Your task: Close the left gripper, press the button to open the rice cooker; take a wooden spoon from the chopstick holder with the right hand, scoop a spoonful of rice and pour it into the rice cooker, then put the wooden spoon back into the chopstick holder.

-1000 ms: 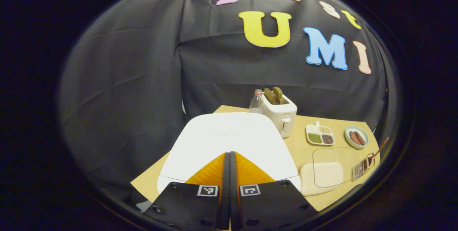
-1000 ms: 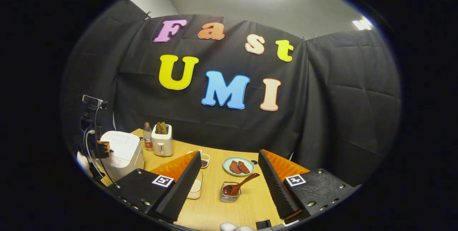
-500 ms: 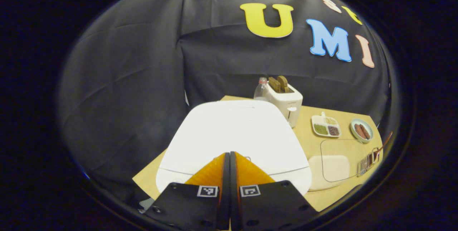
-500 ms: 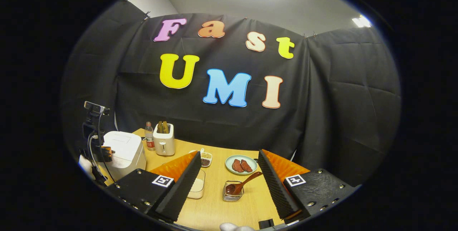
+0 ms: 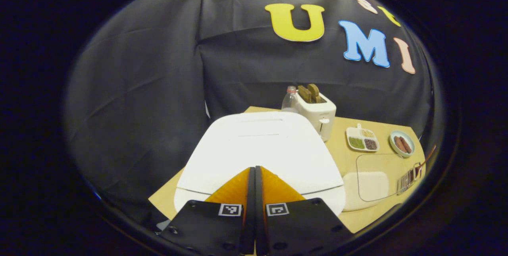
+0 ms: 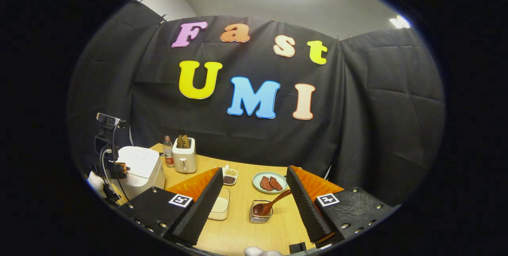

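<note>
Rice cooker (image 5: pixel 260 149) is the landmark, its white lid down. Left gripper (image 5: pixel 254 168) sits right at its front edge, fingers pressed together with nothing between them, tips over the lid's front lip. The button itself is hidden under those fingers, so I cannot tell whether it is touched. To do the press well, I judge a square, steady push straight onto the latch is best, then lifting clear so the lid can swing up.

To the cooker's right stand a toaster (image 6: pixel 185 160) and a rice container (image 6: pixel 219 208), and farther right the chopstick holder (image 6: pixel 260 216) with the wooden spoon (image 6: pixel 272 205) leaning in it. Right gripper (image 6: pixel 254 200) hangs wide open and empty, the holder between its fingers but farther off.
</note>
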Motion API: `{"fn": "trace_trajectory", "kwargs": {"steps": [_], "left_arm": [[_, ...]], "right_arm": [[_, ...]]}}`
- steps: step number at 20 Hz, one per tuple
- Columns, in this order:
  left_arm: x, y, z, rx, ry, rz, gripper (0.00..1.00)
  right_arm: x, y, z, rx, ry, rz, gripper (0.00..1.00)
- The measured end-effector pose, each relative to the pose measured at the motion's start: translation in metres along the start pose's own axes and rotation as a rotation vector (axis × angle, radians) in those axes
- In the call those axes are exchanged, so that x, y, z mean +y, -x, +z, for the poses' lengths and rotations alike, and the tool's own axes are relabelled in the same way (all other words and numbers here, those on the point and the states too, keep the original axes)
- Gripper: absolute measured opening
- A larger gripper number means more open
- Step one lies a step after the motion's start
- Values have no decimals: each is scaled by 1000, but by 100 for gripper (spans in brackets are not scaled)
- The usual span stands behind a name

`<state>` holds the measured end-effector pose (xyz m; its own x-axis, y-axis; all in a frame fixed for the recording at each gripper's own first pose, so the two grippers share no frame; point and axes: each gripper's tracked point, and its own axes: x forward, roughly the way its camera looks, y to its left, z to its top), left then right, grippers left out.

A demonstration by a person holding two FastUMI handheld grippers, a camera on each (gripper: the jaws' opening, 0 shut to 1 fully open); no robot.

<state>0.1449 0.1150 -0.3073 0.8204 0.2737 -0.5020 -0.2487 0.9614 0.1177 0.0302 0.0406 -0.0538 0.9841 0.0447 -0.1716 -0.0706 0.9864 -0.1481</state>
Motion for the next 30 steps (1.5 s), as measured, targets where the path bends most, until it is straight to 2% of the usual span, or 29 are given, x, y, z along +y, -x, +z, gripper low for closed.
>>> {"fn": "trace_trajectory", "kwargs": {"steps": [3,7,11,16,19,20,21,22,24,26,27,28,30], "left_arm": [[9,29,77,-284,-18,44,8],[7,92,144,-476,14,16,8],[-6,139,175,-542,6,-47,8],[-19,175,179,-503,19,-134,9],[-21,205,180,-530,0,-186,13],[-26,216,182,-546,-14,-210,32],[-28,225,182,-562,-22,-228,45],[-28,234,183,-575,-25,-240,63],[-21,252,186,-616,-38,-229,100],[-23,262,178,-617,-49,-237,94],[-24,262,174,-607,-42,-240,100],[-24,262,171,-592,-27,-249,98],[-22,258,162,-562,-3,-247,99]], "right_arm": [[0,6,8,-54,-7,1,98],[-3,9,12,-90,-6,-2,98],[-8,9,18,-106,-29,-15,98],[-17,7,21,-124,-49,-38,98],[-23,5,13,-119,-69,-50,98],[-23,4,11,-118,-79,-52,98],[-24,4,8,-116,-91,-54,98],[-26,5,4,-114,-105,-59,98],[-29,1,-8,-95,-127,-68,98],[-32,-3,-24,-68,-147,-79,98],[-34,-6,-32,-53,-155,-85,98],[-35,-10,-41,-38,-162,-90,98],[-41,-20,-64,-7,-177,-104,98]]}}
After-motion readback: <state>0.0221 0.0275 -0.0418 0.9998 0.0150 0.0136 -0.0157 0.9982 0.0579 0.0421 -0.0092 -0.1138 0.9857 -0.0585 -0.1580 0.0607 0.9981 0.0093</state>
